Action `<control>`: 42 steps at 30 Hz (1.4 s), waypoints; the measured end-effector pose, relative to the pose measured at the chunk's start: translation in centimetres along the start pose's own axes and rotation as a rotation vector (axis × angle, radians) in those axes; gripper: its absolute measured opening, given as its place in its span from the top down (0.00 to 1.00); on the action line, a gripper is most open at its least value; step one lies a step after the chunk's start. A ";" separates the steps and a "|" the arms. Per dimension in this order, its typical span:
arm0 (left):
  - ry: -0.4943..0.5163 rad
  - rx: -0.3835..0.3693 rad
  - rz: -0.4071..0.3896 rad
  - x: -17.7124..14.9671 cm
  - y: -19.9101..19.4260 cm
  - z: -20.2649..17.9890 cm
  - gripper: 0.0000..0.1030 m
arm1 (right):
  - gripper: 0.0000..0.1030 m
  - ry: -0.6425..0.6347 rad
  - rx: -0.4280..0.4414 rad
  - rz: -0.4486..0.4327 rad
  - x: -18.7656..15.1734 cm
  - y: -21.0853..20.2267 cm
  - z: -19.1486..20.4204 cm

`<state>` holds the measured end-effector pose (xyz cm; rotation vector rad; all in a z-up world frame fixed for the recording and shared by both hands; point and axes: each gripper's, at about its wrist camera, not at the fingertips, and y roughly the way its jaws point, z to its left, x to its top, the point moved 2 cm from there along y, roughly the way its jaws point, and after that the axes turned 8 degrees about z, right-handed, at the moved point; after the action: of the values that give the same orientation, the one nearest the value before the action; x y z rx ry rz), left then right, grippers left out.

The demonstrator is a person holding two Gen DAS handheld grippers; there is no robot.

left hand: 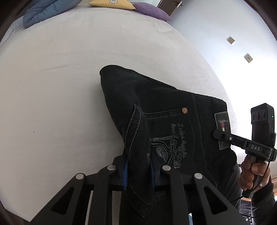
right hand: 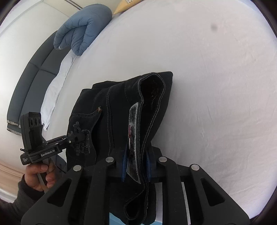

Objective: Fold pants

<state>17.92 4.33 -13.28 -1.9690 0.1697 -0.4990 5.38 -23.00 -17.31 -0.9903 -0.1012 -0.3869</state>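
Tongs of both hands, left tongs (left hand: 138,174) and right tongs (right hand: 135,166), pinch the black pants (left hand: 164,107) narrowly.

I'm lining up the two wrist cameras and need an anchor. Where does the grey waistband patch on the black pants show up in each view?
Left wrist view: the patch sits right of centre, with the right gripper closed over it.
Right wrist view: the patch is seen edge-on at lower centre, between that camera's own blue pads.
Shared landmark: the folded blue quilt at the far edge of the bed.
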 end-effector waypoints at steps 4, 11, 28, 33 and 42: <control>0.016 0.003 -0.066 0.8 -2.5 -0.9 0.81 | 0.86 -0.061 0.000 -0.047 0.9 -2.3 2.0; 0.051 0.004 -0.150 5.9 -4.9 -2.4 0.81 | 0.85 -0.094 0.023 -0.096 6.4 -5.4 2.1; 0.027 0.080 -0.079 15.0 6.5 -1.7 0.58 | 0.75 0.061 -0.033 -0.017 15.5 0.0 -11.3; -0.010 0.105 -0.096 13.7 6.4 -0.2 0.42 | 0.55 0.175 0.076 -0.092 14.2 -1.4 -13.7; 0.077 0.376 -0.612 6.9 -8.1 -4.6 0.00 | 0.50 0.041 -0.209 -0.457 6.8 -13.7 -6.1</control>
<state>21.37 1.78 -2.55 -1.6072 -0.4648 -0.9267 6.14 -36.57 -8.07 -1.1634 -0.2561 -0.8491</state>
